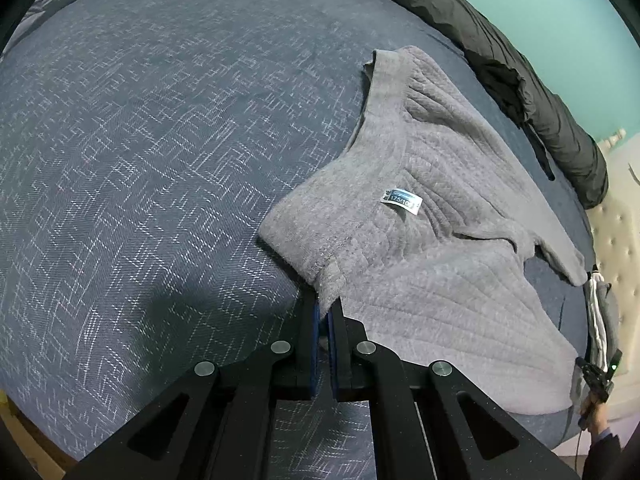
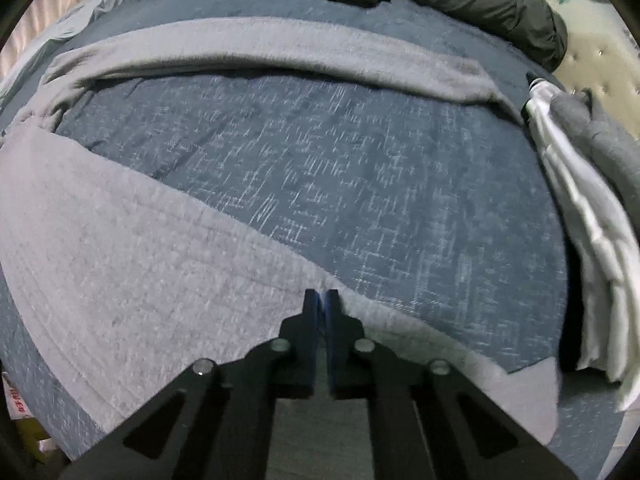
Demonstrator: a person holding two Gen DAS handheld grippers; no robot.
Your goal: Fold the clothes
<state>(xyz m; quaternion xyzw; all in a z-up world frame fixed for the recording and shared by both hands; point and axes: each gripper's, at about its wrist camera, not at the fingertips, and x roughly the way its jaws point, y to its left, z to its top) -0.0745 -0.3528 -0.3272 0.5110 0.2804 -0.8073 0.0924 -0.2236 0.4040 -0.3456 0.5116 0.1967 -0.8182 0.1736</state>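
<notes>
Fingers of the left gripper (image 1: 325,312) are pressed almost together, pinching the ribbed cuff edge of a grey sweater (image 1: 420,208) between the blue pads; the knit bunches up right at the tips. From that pinch the sweater spreads away to the right across the bed (image 1: 140,140), whose cover is dark blue with a pale broken-line weave. A small white size label (image 1: 401,201) lies on the sweater's upper surface, near its middle. One sleeve end reaches toward the bed's right edge.

In the right wrist view, the right gripper (image 2: 323,300) has its fingers closed, with only a thin slit between the pads. They sit at the edge of the grey sweater (image 2: 120,264), where its hem runs diagonally over the blue cover. The picture is blurred there, and I cannot tell whether any cloth is actually caught between the pads or they merely rest at the edge. A long grey sleeve (image 2: 260,48) stretches across the bed farther off, apart from the fingers.

Along the far side of the bed lies a rolled dark quilt (image 1: 520,80), with a turquoise wall behind it. At the right edge a pile of folded clothes (image 2: 592,208), white and grey, sits beside a padded cream headboard (image 1: 616,248). A hand (image 1: 596,416) holding the other gripper shows at the left view's lower right.
</notes>
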